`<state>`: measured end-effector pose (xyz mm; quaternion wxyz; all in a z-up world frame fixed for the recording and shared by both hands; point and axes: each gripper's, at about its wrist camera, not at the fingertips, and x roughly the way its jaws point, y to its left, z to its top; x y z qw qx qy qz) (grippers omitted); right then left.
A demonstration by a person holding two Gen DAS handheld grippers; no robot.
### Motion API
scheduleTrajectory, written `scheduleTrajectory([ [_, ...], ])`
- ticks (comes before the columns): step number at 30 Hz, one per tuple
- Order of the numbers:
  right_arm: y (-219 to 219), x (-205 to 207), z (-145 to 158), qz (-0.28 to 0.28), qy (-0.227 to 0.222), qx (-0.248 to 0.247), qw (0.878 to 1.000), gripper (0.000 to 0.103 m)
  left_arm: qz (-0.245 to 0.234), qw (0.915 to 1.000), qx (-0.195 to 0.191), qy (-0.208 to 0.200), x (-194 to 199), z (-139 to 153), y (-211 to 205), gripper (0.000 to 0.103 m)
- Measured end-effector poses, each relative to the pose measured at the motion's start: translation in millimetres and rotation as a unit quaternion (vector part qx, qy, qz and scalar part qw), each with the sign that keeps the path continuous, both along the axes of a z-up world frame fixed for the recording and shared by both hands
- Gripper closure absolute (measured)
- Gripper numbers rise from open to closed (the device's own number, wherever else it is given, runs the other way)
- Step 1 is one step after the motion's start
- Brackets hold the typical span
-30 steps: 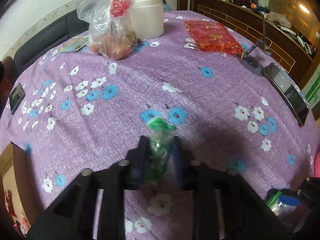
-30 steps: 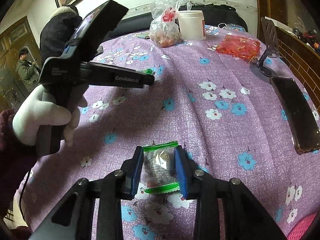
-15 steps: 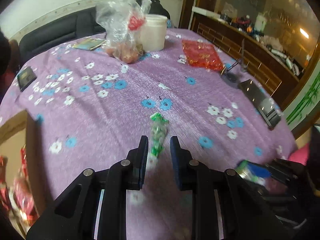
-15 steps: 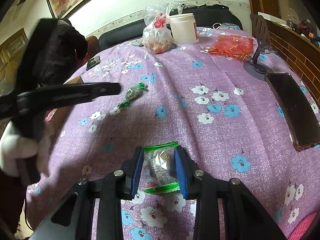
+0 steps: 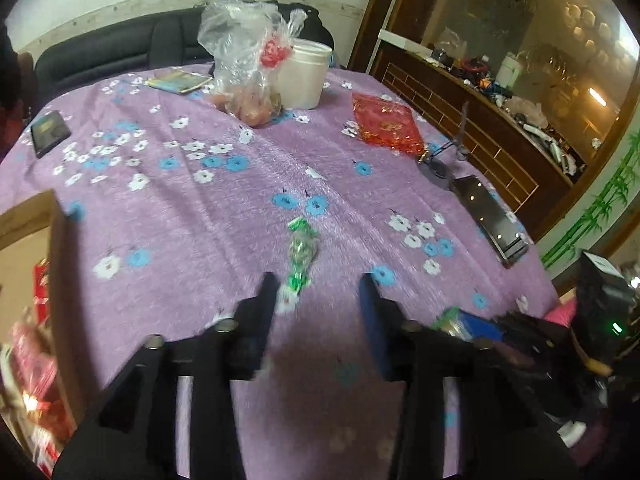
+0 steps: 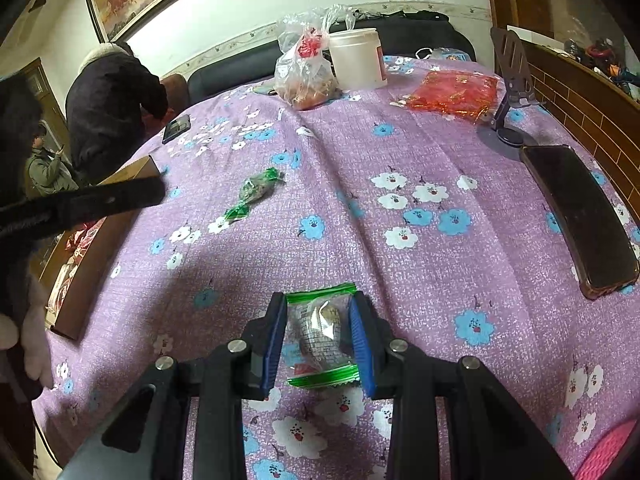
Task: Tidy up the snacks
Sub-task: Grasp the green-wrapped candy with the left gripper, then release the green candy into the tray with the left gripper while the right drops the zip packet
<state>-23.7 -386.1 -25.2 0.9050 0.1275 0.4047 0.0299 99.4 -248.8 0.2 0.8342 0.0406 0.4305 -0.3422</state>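
On the purple flower-printed cloth table [image 6: 400,152], a crinkly green twist-ended candy wrapper [image 5: 302,250] lies flat just beyond the left gripper [image 5: 318,296], whose black jaws have just been opening and stand apart with nothing between them. The right gripper [image 6: 320,340], nearer the table's edge, pinches a clear green-edged snack packet [image 6: 322,338] between blue pads.

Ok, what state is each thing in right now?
left hand-held gripper: open, jaws just opened, nothing between them
right hand-held gripper: shut on green-edged snack packet
green twist-wrapped candy: lying loose on the purple tablecloth
plastic bag: knotted shut, upright
white tub: lid on
cardboard box: open, red packets inside
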Motion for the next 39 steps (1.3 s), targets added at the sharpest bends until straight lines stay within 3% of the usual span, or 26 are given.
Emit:
scheduleTrajectory([
  [7,-3,3,-2,0.006,0.008,0.019,1.0,0.068,-0.021,0.9965,0.075,-0.029,20,-26,-50,0.056],
  [12,-5,3,-2,0.008,0.009,0.028,1.0,0.068,-0.032,0.9949,0.094,-0.02,27,-45,-65,0.055],
  [14,-6,3,-2,0.01,0.01,0.03,0.999,0.068,-0.044,0.9936,0.095,-0.042,23,-48,-67,0.044],
  [17,-4,3,-2,0.011,0.01,0.024,1.0,0.068,-0.047,0.993,0.098,-0.045,22,-49,-68,0.043],
  [18,-3,3,-2,0.012,0.01,0.022,1.0,0.068,-0.044,0.9936,0.096,-0.038,25,-49,-68,0.048],
  [19,-3,3,-2,0.012,0.01,0.021,1.0,0.068,-0.04,0.994,0.095,-0.035,27,-47,-66,0.066],
  [21,-3,3,-3,0.012,0.01,0.022,1.0,0.068,-0.04,0.9953,0.086,-0.02,31,-45,-63,0.083],
  [24,-3,4,-3,0.011,0.009,0.024,1.0,0.068,-0.026,0.9945,0.098,-0.025,30,-44,-57,0.084],
  [32,-5,3,-2,0.007,0.007,0.029,1.0,0.068,0.004,0.9996,0.027,-0.005,11,-24,-20,0.084],
  [39,-5,1,1,0.005,-0.001,0.025,1.0,0.068,0.033,0.9981,-0.052,-0.007,-31,10,31,0.084],
])
